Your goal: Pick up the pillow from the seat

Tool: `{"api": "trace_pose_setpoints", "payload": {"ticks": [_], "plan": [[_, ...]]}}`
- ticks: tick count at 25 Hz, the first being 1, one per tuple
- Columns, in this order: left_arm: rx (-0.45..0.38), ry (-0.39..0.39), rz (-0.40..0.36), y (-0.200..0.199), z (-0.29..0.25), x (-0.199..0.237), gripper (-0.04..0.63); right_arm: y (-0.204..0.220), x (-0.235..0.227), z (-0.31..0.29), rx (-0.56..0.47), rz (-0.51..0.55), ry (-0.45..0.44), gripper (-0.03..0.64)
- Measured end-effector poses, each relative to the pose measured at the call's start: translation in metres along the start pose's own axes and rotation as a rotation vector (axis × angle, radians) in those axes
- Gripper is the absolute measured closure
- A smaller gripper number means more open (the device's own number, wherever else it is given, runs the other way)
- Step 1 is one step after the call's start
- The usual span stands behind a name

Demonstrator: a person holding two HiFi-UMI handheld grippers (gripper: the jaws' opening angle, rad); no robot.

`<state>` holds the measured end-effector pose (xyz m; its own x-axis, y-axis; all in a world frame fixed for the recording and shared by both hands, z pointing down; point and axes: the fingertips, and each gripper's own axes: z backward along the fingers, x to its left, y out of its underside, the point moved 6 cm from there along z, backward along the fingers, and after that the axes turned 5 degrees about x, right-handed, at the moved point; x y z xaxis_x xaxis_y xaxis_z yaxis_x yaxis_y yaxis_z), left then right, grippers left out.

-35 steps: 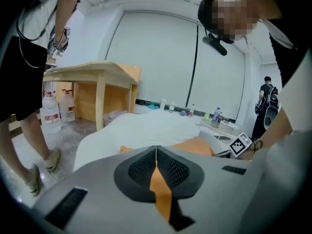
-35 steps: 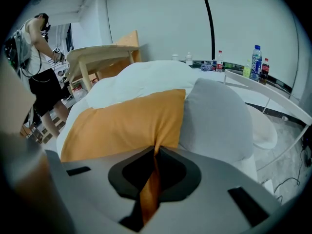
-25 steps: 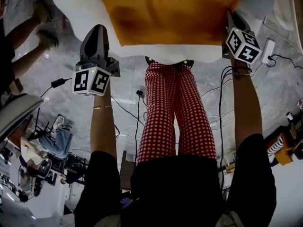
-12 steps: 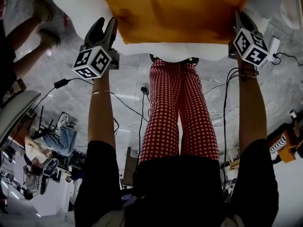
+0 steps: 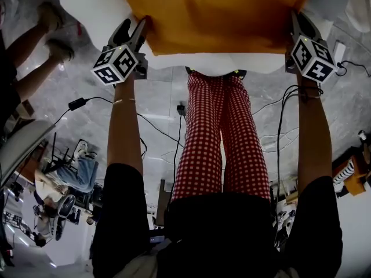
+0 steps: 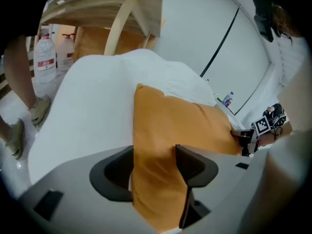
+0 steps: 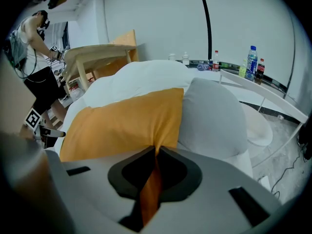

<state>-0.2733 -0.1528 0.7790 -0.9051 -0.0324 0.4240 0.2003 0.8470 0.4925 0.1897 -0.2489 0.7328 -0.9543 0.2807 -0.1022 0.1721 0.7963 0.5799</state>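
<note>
An orange pillow lies on a white padded seat. My left gripper is at the pillow's left edge. Its jaws have just been opening and stand wide, with the pillow's corner between them. The left gripper is open, its pads loose around the fabric. My right gripper is at the pillow's right edge. In the right gripper view the right gripper is shut on a pinched fold of the pillow. The right gripper also shows at the pillow's far end in the left gripper view.
A pale cushion leans against the pillow's right side. A wooden table and water bottles stand behind the seat. Bottles line a ledge. Another person's legs and cables are on the floor at left.
My left gripper has moved from beside the seat to the pillow's left edge and gone from shut to open. The right gripper has stayed shut on the pillow.
</note>
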Motion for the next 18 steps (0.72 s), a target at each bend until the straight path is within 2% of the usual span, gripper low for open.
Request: {"api": "trace_pose_setpoints", "payload": {"ticks": [3, 11, 18], "plan": [[0.03, 0.022, 0.029, 0.006, -0.008, 0.006, 0.33, 0.001, 0.0, -0.001, 0.003, 0.014, -0.009, 0.577], [0.036, 0.09, 0.083, -0.003, -0.019, 0.001, 0.321, -0.001, -0.001, 0.001, -0.003, 0.022, -0.012, 0.577], [0.019, 0.12, 0.068, -0.002, -0.021, -0.001, 0.349, -0.001, 0.0, 0.002, 0.0, 0.014, -0.015, 0.577]]}}
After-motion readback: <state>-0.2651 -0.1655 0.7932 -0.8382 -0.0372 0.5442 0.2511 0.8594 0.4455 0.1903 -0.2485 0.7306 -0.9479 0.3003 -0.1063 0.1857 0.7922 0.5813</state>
